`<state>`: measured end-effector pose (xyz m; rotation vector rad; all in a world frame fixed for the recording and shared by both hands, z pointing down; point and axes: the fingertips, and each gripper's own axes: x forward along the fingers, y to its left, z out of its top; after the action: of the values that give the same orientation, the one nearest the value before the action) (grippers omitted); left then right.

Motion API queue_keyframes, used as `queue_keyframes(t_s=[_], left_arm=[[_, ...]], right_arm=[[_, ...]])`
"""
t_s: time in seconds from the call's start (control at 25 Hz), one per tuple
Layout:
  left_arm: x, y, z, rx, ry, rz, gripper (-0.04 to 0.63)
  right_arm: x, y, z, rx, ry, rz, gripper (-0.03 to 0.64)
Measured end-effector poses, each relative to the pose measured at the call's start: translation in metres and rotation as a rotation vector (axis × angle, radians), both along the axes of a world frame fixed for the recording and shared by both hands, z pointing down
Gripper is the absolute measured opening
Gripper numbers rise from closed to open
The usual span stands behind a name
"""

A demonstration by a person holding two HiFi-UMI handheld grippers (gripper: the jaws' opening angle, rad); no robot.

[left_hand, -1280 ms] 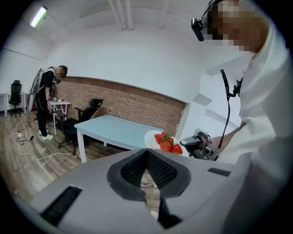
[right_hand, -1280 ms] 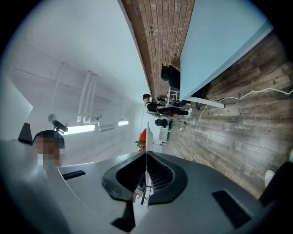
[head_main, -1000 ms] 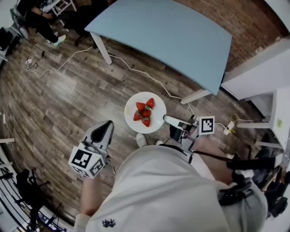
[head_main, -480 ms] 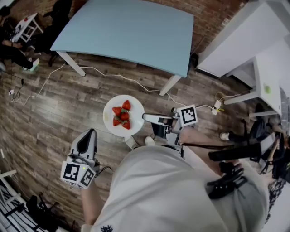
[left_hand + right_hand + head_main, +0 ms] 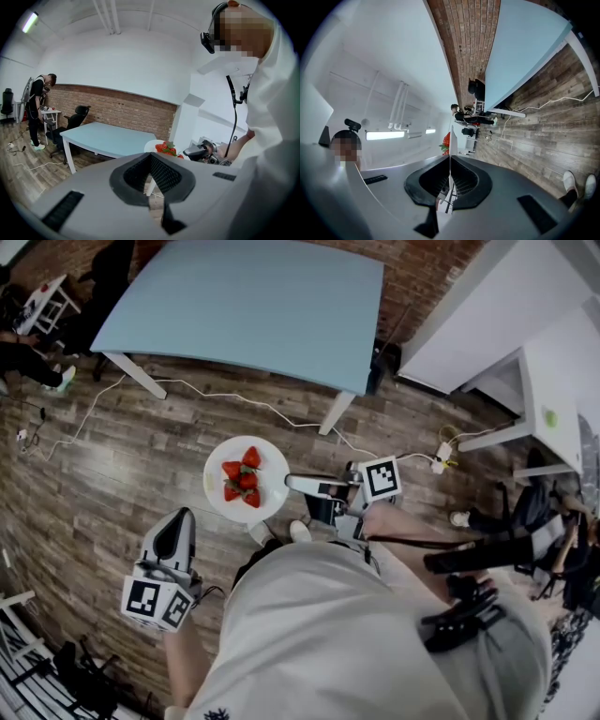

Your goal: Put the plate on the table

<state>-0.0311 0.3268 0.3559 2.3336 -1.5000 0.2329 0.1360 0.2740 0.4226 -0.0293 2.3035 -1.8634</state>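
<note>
A white plate (image 5: 246,480) carrying three strawberries (image 5: 241,480) hangs level over the wooden floor, short of the light-blue table (image 5: 244,306). My right gripper (image 5: 292,483) is shut on the plate's right rim, its marker cube behind it. In the right gripper view the plate (image 5: 450,136) runs edge-on between the shut jaws of the right gripper (image 5: 450,161). My left gripper (image 5: 174,532) is held low at the left, shut and holding nothing. The left gripper view shows its closed left gripper (image 5: 151,157), the plate (image 5: 161,146) and the table (image 5: 108,137) beyond.
White cables (image 5: 234,397) trail over the floor under the table. A white desk unit (image 5: 525,343) stands at the right with a power strip (image 5: 439,457) by its foot. A person (image 5: 38,110) and office chairs (image 5: 70,123) are at the far left. My shoes (image 5: 278,532) show below the plate.
In the head view the table has swung round to lie straight ahead, and the plate and both grippers have slid left. The right gripper's hold on the plate is unchanged.
</note>
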Motion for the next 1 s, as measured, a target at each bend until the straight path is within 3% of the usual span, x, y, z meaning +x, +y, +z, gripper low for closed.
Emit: queue_keyframes(t_s=[0.24,0.4,0.72,1.0], left_arm=[[0.02,-0.004,0.006,-0.007,-0.004,-0.005,0.0],[0.01,-0.014,0.015,-0.028,0.007,-0.006,0.001],[-0.058,-0.081,0.023,0.006,0.025,0.04,0.001],[-0.136,-0.143,0.007,0.017,0.011,0.128,0.0]], right_arm=[[0.017,-0.016,0.006,-0.003,-0.009,0.013,0.017],[0.009,-0.033,0.009,0.007,-0.006,0.025,0.017],[-0.052,-0.087,0.005,0.035,-0.017,0.077,0.017],[-0.135,-0.148,-0.009,0.023,-0.036,0.133,0.017]])
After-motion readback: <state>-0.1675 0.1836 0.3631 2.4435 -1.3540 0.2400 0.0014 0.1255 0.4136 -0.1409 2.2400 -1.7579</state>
